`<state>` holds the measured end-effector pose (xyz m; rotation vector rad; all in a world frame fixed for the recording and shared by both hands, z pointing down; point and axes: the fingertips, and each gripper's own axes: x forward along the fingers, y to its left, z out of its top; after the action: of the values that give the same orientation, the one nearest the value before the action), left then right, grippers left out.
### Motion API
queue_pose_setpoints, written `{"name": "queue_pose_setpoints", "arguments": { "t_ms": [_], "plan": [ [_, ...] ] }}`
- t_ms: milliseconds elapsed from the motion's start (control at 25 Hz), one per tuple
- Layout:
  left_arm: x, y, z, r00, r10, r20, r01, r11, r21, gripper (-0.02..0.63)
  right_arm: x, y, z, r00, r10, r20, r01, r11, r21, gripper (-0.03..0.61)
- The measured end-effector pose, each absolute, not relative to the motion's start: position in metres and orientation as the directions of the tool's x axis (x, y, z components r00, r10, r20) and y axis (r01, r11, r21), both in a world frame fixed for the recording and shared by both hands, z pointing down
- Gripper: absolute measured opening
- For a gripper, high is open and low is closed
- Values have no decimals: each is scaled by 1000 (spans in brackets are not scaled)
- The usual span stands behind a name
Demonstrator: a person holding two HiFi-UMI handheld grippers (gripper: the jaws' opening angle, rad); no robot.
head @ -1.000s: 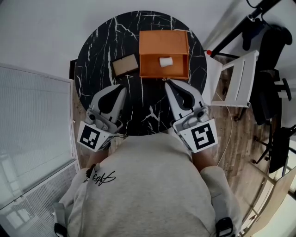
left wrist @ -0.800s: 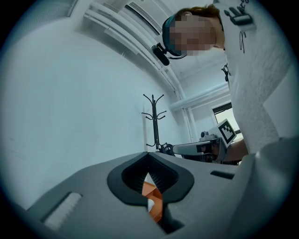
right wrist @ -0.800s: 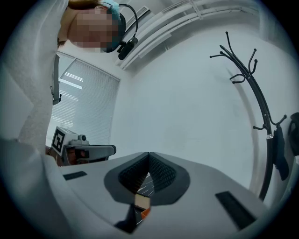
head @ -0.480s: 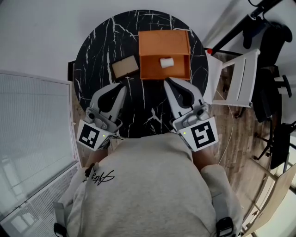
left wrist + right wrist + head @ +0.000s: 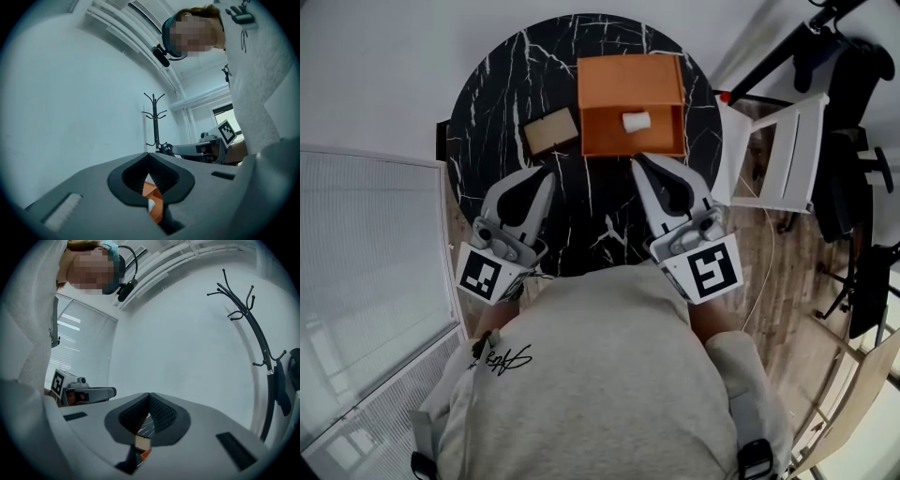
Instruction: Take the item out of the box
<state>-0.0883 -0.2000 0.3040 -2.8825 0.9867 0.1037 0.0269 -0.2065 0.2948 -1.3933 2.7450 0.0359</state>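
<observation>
Two grippers are held level above the near half of the round black table [image 5: 492, 103], well apart from each other. The left gripper [image 5: 547, 175] has its jaws pressed together with nothing between them, and its tip is near a small tan box [image 5: 549, 131]. The right gripper [image 5: 637, 162] also has its jaws pressed together and holds nothing; its tip is just before the front wall of the orange box [image 5: 628, 146]. This box is open, with its lid folded back. The white item [image 5: 636, 121] lies inside the box, touched by neither gripper. Beside the table, on the right, stands a white chair [image 5: 778, 155].
</observation>
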Motion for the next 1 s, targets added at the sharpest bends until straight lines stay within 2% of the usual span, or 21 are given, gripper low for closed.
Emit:
{"name": "queue_pose_setpoints", "arguments": {
  "t_ms": [1000],
  "plan": [
    [-66,-198,304,687,-723,-76,-726,-685,-54,3,54,-226,312,-751,-660,16,-659,751,50,11]
  ]
}}
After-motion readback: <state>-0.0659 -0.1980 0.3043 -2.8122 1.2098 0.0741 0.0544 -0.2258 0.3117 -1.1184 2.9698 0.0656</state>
